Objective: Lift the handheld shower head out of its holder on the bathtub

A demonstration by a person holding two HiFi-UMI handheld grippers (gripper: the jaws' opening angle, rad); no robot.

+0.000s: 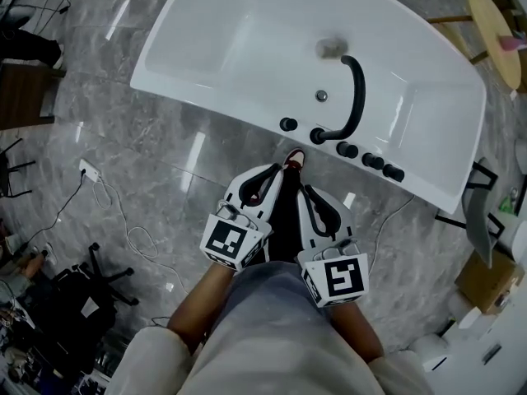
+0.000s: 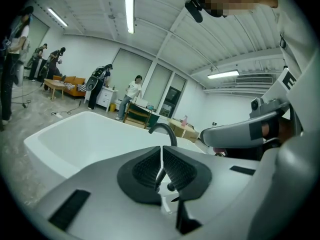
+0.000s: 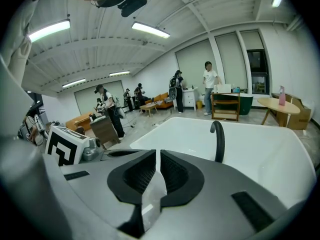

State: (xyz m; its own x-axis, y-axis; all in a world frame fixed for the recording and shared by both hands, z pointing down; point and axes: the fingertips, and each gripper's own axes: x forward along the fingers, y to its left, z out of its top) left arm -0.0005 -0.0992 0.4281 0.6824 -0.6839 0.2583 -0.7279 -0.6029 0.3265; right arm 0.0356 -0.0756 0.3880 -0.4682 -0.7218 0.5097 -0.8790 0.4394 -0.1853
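Note:
A white bathtub (image 1: 206, 23) lies across the top of the head view. On its near rim stands a black arched spout (image 1: 356, 97) among a row of black fittings (image 1: 373, 161); I cannot tell which one is the shower head. My left gripper (image 1: 274, 174) and right gripper (image 1: 306, 190) hang side by side over the floor just short of that rim, both shut and empty. The left gripper view has the left gripper (image 2: 161, 156) with pads together and the spout (image 2: 165, 131) beyond. In the right gripper view, the right gripper (image 3: 157, 159) is also shut, facing the spout (image 3: 218, 139).
Grey marble floor surrounds the tub. A power strip and cables (image 1: 89, 171) and a black chair base (image 1: 103, 274) lie at the left. A round wooden table (image 1: 494, 23) and a cardboard box (image 1: 486, 282) stand at the right. Several people (image 3: 210, 86) stand far behind the tub.

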